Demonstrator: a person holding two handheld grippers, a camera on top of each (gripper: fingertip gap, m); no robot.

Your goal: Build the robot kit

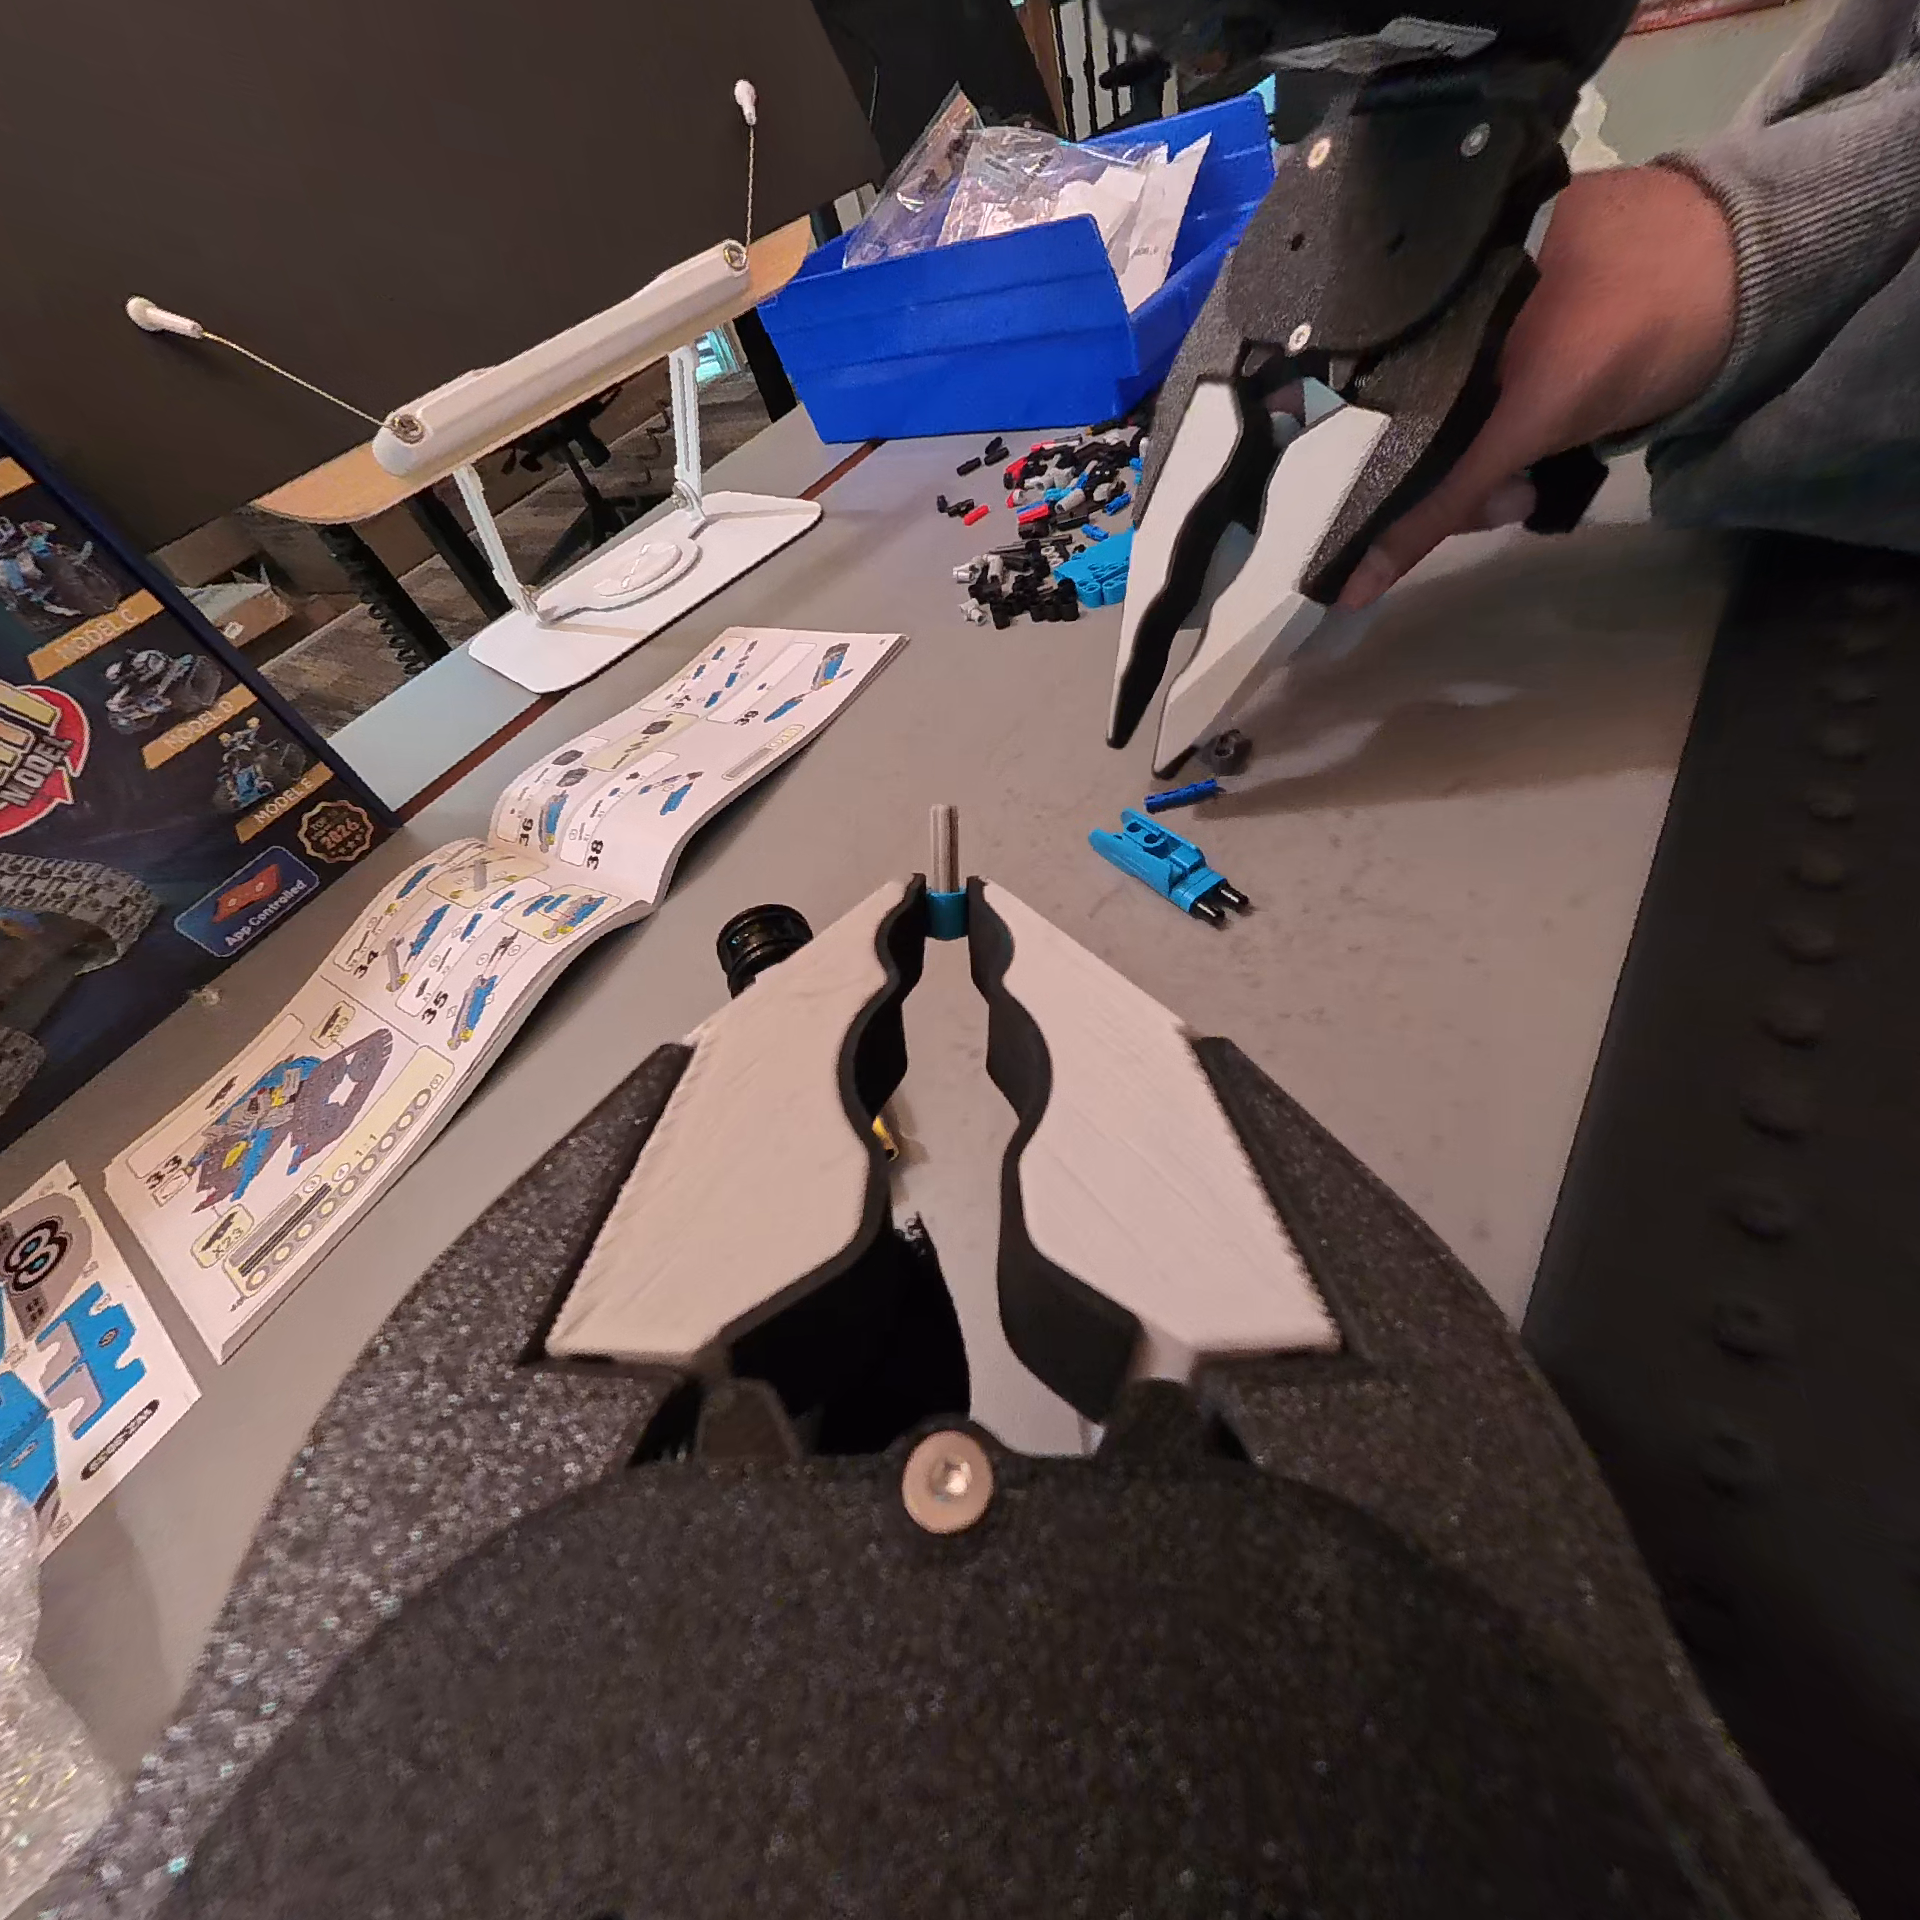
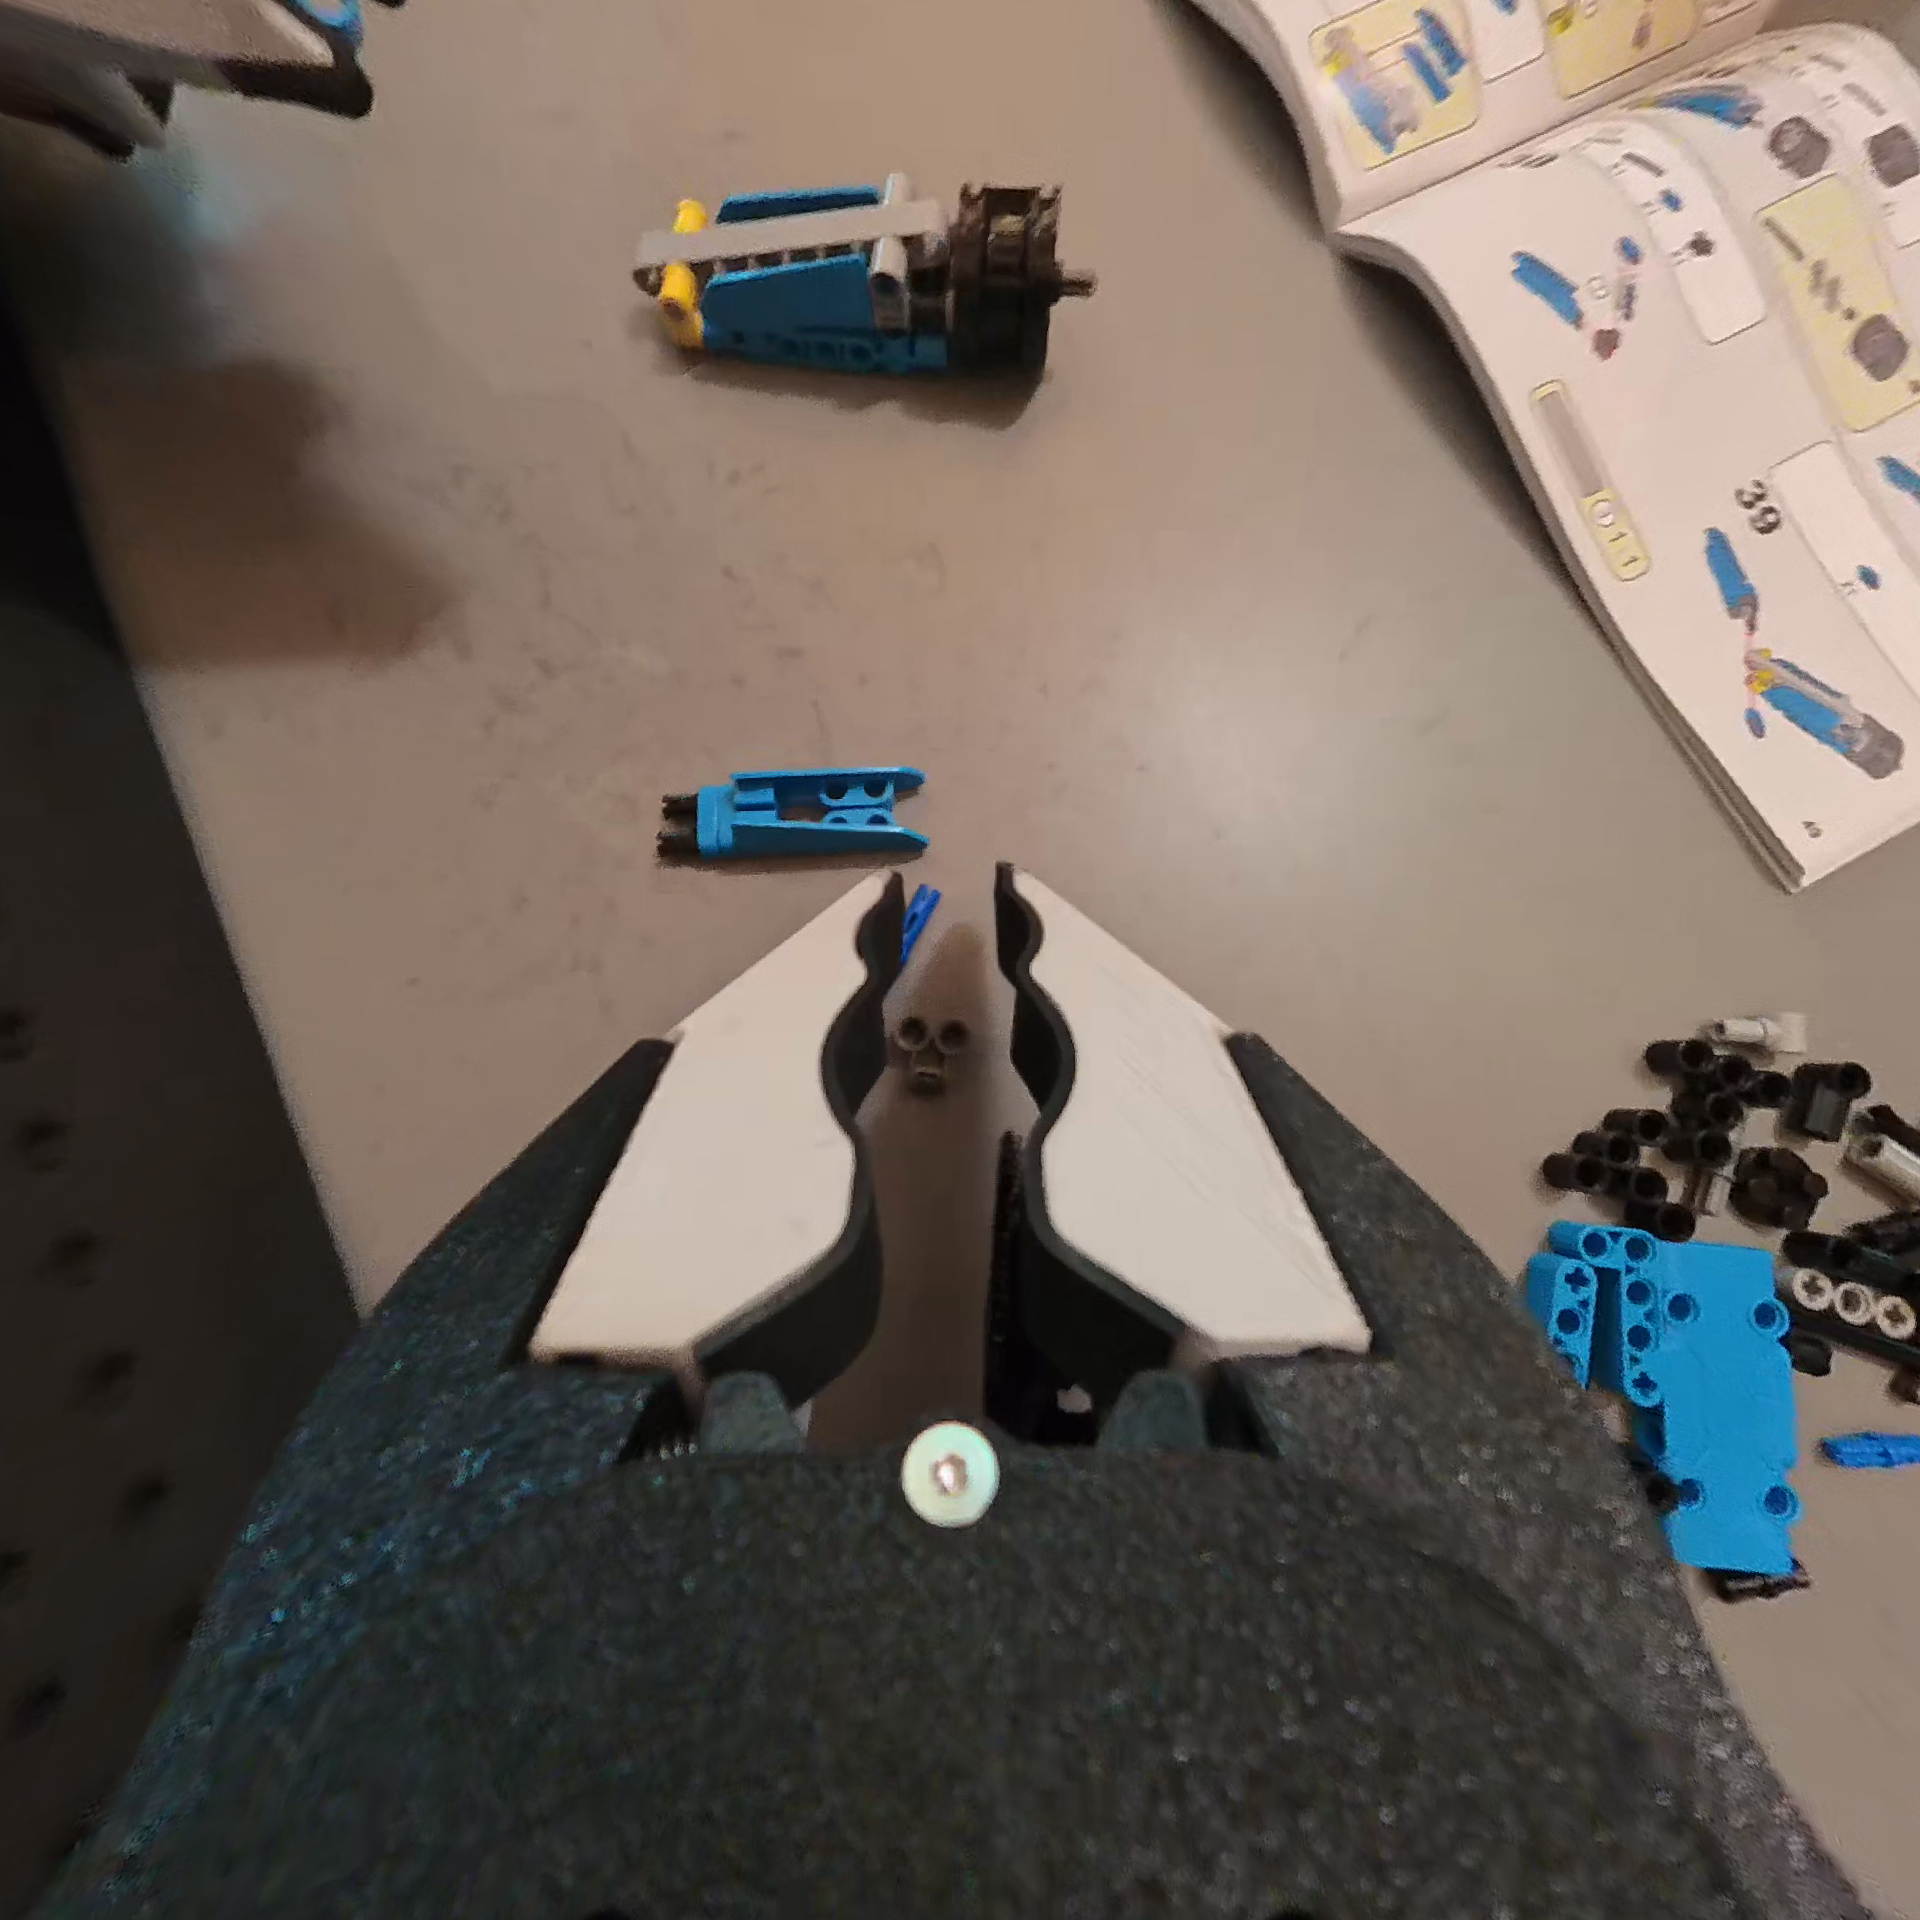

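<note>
In the left wrist view my left gripper [image 1: 945, 902] is shut on a small blue bush [image 1: 945, 914] with a grey axle [image 1: 942, 844] standing up out of it, held above the grey table [image 1: 1403, 1039]. My right gripper [image 2: 943, 881] is open and low over the table, with a small dark grey connector [image 2: 928, 1044] lying between its fingers and a blue pin [image 2: 918, 914] at the left fingertip. A blue piece with two black pins [image 2: 795, 816] lies just beyond the tips. A blue, grey and yellow assembly [image 2: 852, 281] lies farther off.
An open instruction booklet [image 1: 499, 935] lies to the left, with a set box [image 1: 135, 779] and a sticker sheet [image 1: 73, 1351]. A pile of loose parts [image 2: 1745, 1164] and a blue panel [image 2: 1683, 1382] lie right of the right gripper. Blue bins [image 1: 987, 312] and a white stand [image 1: 623, 582] are at the back. My right fingertips sit around 12 centimetres from my left ones. The right tips stand about 15 centimetres off the blue panel [image 2: 1683, 1382].
</note>
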